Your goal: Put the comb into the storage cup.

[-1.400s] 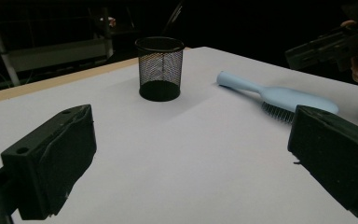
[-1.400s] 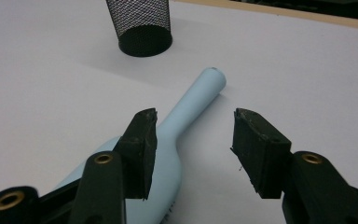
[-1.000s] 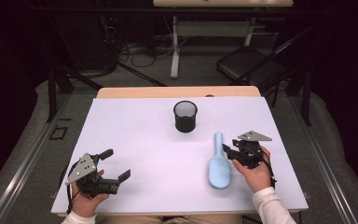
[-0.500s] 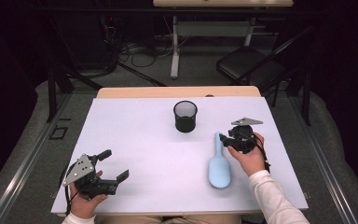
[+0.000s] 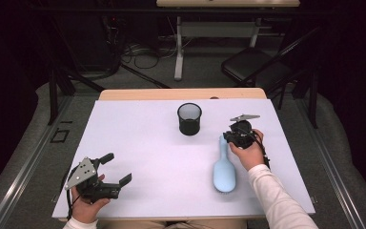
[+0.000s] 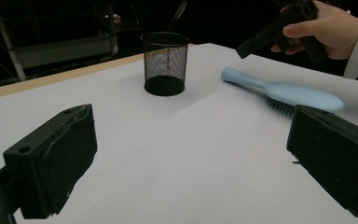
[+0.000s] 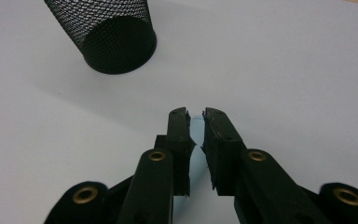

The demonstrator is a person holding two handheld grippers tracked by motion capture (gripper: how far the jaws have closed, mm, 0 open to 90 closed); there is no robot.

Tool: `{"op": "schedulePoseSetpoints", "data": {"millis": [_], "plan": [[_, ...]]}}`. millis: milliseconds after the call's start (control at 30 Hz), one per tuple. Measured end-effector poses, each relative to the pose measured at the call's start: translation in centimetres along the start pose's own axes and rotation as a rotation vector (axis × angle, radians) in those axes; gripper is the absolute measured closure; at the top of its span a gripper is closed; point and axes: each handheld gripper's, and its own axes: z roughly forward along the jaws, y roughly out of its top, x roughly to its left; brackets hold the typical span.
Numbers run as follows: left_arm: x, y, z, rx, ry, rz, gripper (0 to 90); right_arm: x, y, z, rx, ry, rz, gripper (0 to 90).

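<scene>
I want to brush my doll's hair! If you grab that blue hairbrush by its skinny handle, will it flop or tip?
Probably no flopping: the hairbrush looks like one stiff plastic piece. Its wide head is far from the right tool closing around the handle tip, so that end may droop. The smooth handle could slip.

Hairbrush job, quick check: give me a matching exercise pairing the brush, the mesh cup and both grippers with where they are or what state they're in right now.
Things:
1. light blue hairbrush
2. black mesh cup
3. left gripper
4. right gripper

States:
a. jaws spread wide, nothing between them
b. standing upright near the table's far middle
c. lying flat, bristles down, handle pointing toward the cup's side
d. jaws just closing around the brush handle's tip

Pairs: 1-c, 2-b, 3-a, 4-d
</scene>
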Motion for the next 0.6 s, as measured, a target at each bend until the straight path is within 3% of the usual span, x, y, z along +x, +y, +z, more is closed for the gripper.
{"op": "schedulePoseSetpoints", "data": {"millis": [167,600], "plan": [[0.0,0.0,0.0,0.002,0.000,0.002,1.7,0.1,0.6,0.9,0.023,0.012,0.002,90.0],[0.1,-0.1,0.1,-0.001,-0.003,0.001,1.7,1.2,0.6,3.6,0.081,0.002,-0.011,90.0]]}}
